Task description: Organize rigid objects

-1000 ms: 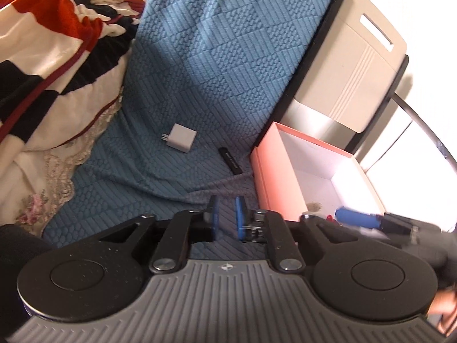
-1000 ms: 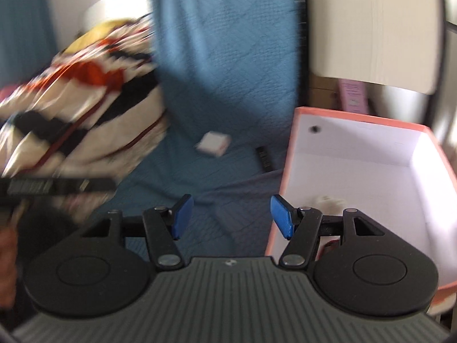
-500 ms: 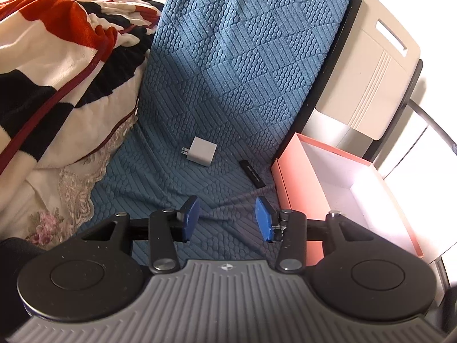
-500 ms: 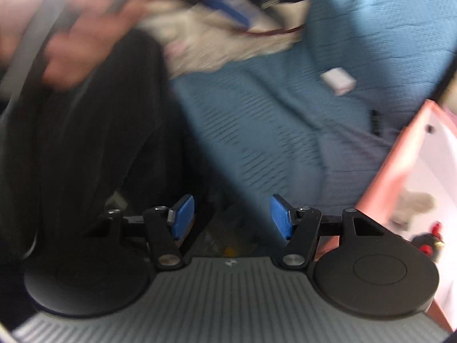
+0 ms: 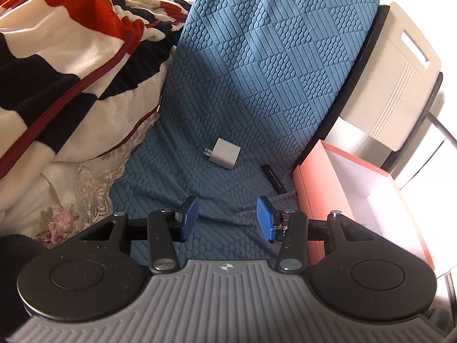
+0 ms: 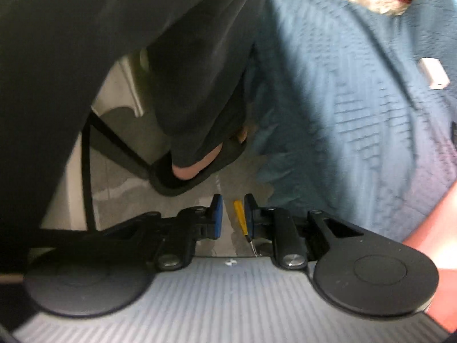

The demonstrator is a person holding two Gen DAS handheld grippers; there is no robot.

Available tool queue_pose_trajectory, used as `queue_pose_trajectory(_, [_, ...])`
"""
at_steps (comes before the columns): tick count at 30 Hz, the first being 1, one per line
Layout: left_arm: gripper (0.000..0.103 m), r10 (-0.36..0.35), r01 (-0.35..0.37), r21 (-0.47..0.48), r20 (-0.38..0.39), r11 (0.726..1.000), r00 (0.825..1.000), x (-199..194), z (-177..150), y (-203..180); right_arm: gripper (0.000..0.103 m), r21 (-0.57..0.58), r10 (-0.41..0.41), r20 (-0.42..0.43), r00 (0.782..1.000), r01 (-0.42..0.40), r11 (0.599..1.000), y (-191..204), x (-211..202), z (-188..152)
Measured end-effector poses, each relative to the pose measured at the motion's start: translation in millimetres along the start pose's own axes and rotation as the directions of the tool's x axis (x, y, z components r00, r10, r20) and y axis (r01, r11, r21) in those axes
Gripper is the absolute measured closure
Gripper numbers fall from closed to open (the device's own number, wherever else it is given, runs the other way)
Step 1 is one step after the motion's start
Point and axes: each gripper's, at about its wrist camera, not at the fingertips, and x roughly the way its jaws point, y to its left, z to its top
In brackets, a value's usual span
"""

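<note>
Left gripper [image 5: 227, 218]: jaws wide, empty. Right gripper [image 6: 233, 218]: jaws narrow around a screwdriver [image 6: 240, 219] on the floor; contact unclear. Charger [image 5: 223, 153] lies on the cover [image 5: 271, 71]: light, rigid, smooth. Grip its flat sides.

Blue quilted cover [image 5: 271, 65], white charger [image 5: 224, 153], salmon-pink box [image 5: 320, 197], red-black-white blanket [image 5: 65, 43], yellow screwdriver [image 6: 240, 217].

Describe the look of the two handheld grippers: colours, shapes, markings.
Both look alike. The left gripper has blue rectangular finger pads on black linkage arms with silver pivot bolts, two round black discs, and a grey ribbed body bearing a small compass-like emblem. The right gripper matches: blue pads, black arms, grey ribbed body. No cables show.
</note>
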Motion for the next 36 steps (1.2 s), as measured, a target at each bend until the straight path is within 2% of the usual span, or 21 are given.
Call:
queue_pose_trajectory(4, [0.051,-0.008,0.008,-0.009,0.007,1.0,1.0,-1,0,2,0.083,0.032,-0.004,-0.05,0.999,0.005,0.999,-1,27,-3])
queue_pose_trajectory(11, [0.051,-0.017,0.017,-0.021,0.01,1.0,1.0,0,1,4,0.083,-0.052,-0.031,-0.126,0.992,0.024,0.998,11,82,-14])
queue_pose_trajectory(15, [0.051,-0.016,0.016,-0.024,0.022,1.0,1.0,1,3,4,0.084,-0.105,-0.047,-0.127,0.991,0.034,0.994,18,110,-21])
queue_pose_trajectory(24, [0.05,-0.02,0.021,-0.032,0.034,0.999,0.999,10,14,5,0.08,-0.212,-0.157,-0.161,0.974,0.121,0.97,30,198,-52])
queue_pose_trajectory(28, [0.05,-0.021,0.022,-0.034,0.032,0.999,0.999,15,19,7,0.079,-0.206,-0.111,-0.211,0.971,0.067,0.976,27,232,-57])
queue_pose_trajectory(31, [0.05,-0.012,0.013,-0.042,0.026,0.999,1.0,20,22,10,0.07,-0.268,-0.127,-0.218,0.968,0.065,0.961,29,256,-58])
queue_pose_trajectory(36, [0.05,0.011,-0.011,-0.042,0.005,0.999,1.0,27,24,16,0.07,-0.323,-0.146,-0.226,0.963,0.067,0.944,29,296,-62])
